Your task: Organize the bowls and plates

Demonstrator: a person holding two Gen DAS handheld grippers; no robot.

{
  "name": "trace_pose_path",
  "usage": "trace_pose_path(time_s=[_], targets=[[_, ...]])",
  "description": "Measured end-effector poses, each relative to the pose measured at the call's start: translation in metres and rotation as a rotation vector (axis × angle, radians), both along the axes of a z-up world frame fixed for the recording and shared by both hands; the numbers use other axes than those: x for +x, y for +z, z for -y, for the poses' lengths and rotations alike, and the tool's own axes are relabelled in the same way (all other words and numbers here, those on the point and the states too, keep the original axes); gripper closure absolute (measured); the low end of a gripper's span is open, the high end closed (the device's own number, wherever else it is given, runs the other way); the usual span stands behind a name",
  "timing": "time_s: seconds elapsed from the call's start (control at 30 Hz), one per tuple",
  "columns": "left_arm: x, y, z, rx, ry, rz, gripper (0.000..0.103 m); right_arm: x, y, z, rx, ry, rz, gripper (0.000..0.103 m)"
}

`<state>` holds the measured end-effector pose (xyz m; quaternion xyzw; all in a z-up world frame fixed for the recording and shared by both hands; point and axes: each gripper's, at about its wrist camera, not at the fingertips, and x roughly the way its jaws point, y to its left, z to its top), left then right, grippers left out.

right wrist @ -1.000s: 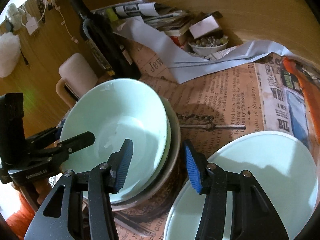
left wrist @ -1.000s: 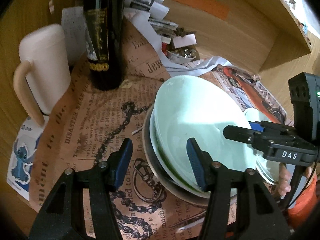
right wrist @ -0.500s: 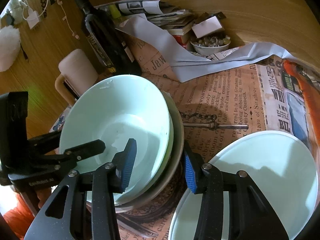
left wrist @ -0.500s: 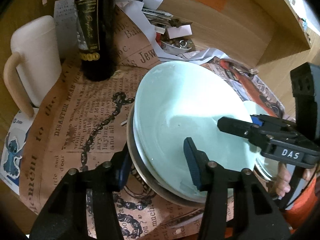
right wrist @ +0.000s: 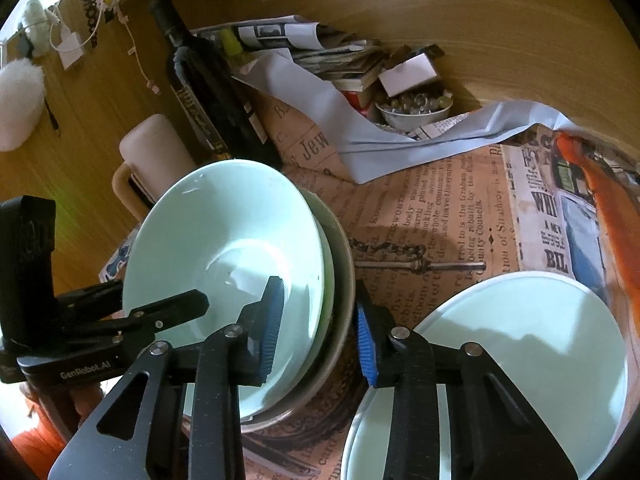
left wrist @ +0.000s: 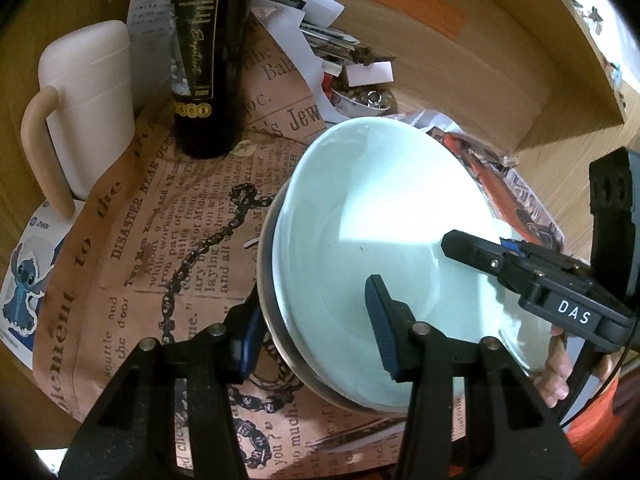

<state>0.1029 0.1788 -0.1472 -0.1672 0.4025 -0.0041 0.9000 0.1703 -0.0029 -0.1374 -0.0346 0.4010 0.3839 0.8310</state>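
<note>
A stack of pale green bowls [left wrist: 384,216] sits in a grey bowl on the newspaper-print mat; the stack also shows in the right wrist view [right wrist: 224,240]. My left gripper [left wrist: 316,320] is open, its jaws straddling the stack's near rim, one finger inside and one outside. My right gripper [right wrist: 318,328] is open and straddles the opposite rim the same way. A pale green plate [right wrist: 532,344] lies flat to the right of the stack, under my right gripper's outer finger.
A dark wine bottle [left wrist: 204,60] and a cream mug [left wrist: 88,96] stand behind the stack on the left. Papers and a small bowl of trinkets [right wrist: 414,108] lie at the back against the wooden wall. An orange cloth [right wrist: 600,184] lies at the right.
Both grippers moved in over the stack's rim from opposite sides. The right gripper's jaws have narrowed around the rim. The stack looks closer in both views.
</note>
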Motion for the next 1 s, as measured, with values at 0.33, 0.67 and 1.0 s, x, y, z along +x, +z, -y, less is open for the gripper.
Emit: trace_pose_path(time_s=[0.33, 0.67, 1.0], targets=[[0.004, 0.001, 0.000, -0.004, -0.002, 0.008, 0.069, 0.008, -0.001, 0.011, 0.025, -0.031, -0.029, 0.081], [0.003, 0.002, -0.001, -0.021, 0.008, 0.008, 0.072, 0.009, -0.002, 0.014, 0.029, -0.038, -0.025, 0.082], [-0.001, 0.022, 0.006, -0.001, 0.003, 0.056, 0.072, 0.004, 0.013, 0.020, 0.055, -0.059, 0.008, 0.082]])
